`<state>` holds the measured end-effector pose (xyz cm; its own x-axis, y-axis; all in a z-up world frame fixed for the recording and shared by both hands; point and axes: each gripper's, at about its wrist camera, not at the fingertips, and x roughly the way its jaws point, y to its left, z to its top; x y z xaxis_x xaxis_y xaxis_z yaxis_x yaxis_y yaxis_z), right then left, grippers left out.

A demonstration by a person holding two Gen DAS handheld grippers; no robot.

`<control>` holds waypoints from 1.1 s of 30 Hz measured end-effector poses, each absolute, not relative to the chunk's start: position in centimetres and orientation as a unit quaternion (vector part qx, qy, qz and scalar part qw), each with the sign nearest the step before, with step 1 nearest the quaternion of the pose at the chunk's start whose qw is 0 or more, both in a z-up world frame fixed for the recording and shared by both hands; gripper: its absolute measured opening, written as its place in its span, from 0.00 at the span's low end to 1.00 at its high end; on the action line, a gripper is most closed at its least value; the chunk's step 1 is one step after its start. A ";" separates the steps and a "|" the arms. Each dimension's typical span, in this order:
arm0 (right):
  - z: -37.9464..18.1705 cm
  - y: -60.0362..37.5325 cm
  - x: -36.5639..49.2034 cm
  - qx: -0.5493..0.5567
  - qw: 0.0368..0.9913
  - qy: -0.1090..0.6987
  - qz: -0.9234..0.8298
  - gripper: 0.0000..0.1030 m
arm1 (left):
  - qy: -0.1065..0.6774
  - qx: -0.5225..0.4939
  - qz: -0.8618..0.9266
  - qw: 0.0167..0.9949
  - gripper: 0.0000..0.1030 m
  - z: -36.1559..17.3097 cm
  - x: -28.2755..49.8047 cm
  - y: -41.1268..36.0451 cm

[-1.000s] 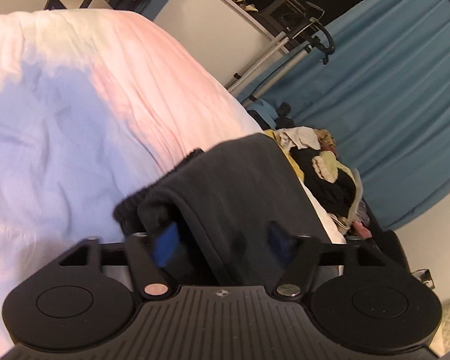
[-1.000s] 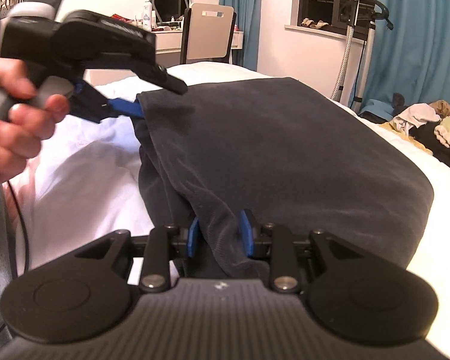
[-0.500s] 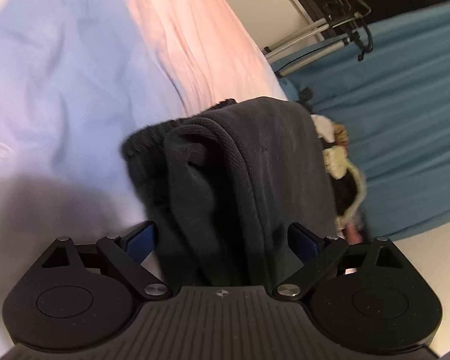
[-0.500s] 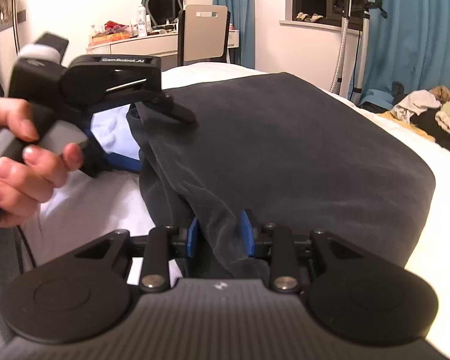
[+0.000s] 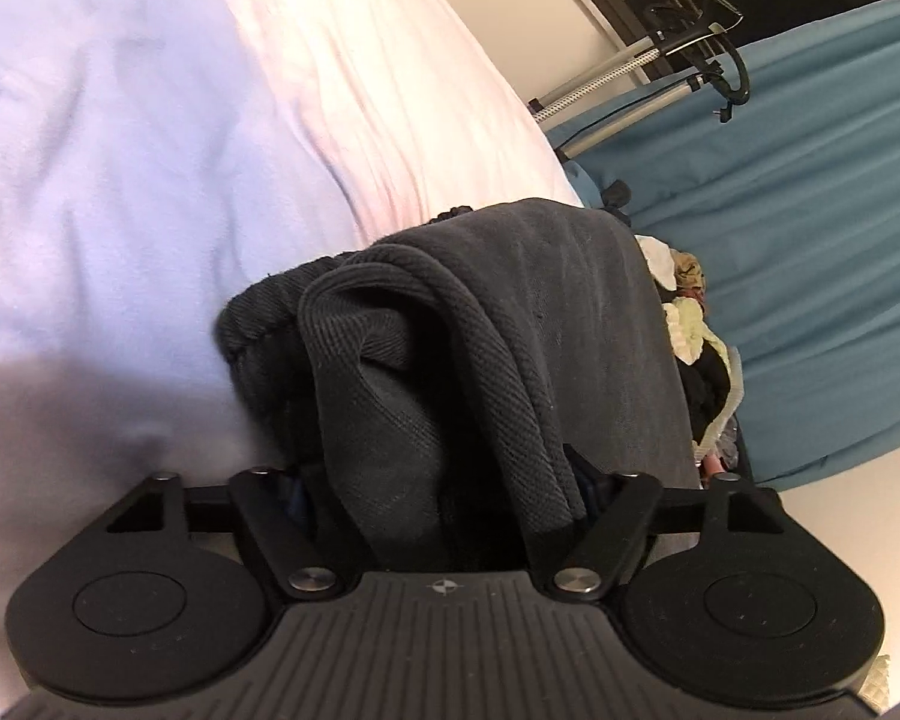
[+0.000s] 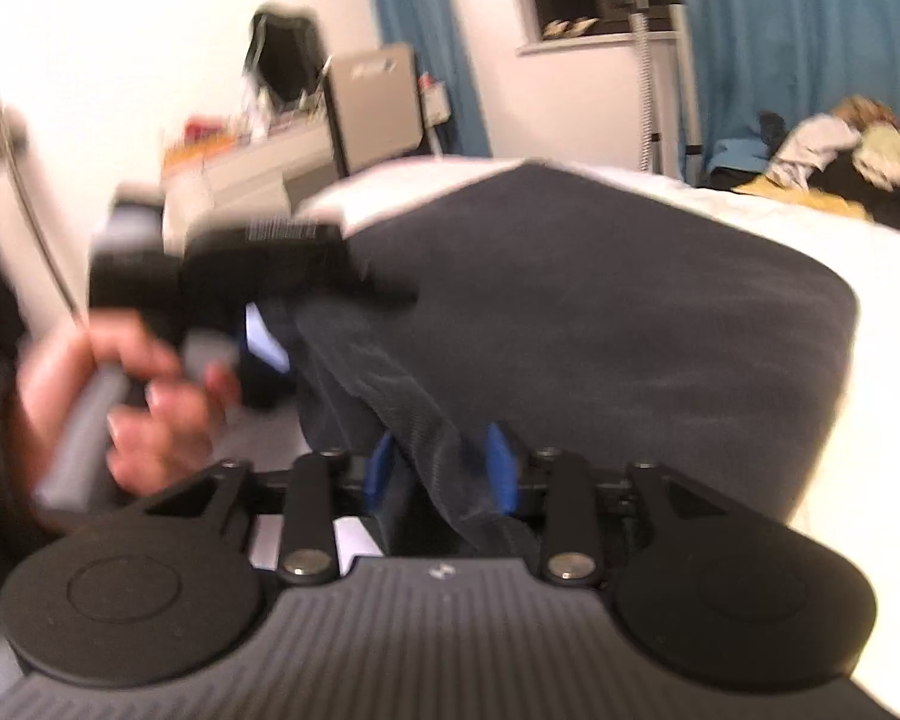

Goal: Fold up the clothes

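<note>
- The dark garment (image 6: 600, 324) lies on the bed (image 5: 150, 180), spread flat in several layers, with its near edge lifted between the two tools.
- It looks like a thick knit cloth: soft, a little heavy, not slippery. I judge it will sag and bend wherever it is not held, so two holds far apart on one edge keep it straight.
- A good place to take hold is the ribbed hem (image 5: 426, 324), where the layers are bunched and thick.
- The left gripper (image 5: 444, 480) has its fingers closed in on this bunched hem from both sides; the blue pads are almost hidden by the cloth.
- The right gripper (image 6: 444, 474) has its fingers close together, clamped on a fold of the same edge, blue pads pressing on each side.
- The right view is blurred, and a hand (image 6: 144, 414) carrying the left tool shows there.
- A heap of other clothes (image 6: 834, 150) lies farther away, near the blue curtain (image 5: 810, 210).
</note>
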<state>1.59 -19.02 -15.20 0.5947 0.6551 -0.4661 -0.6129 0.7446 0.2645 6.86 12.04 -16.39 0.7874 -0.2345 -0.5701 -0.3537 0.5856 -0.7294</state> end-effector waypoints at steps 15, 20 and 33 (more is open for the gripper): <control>-21.6 -30.5 9.4 0.417 0.810 0.358 0.205 0.68 | 0.327 -0.437 0.041 0.837 0.79 -16.4 7.0 11.7; -22.8 -29.4 11.8 0.421 0.796 0.360 0.242 0.68 | 0.327 -0.440 0.038 0.835 0.80 -16.6 7.1 12.0; -22.9 -28.5 11.8 0.382 0.825 0.343 0.237 0.59 | 0.315 -0.431 0.035 0.845 0.81 -16.1 6.7 11.7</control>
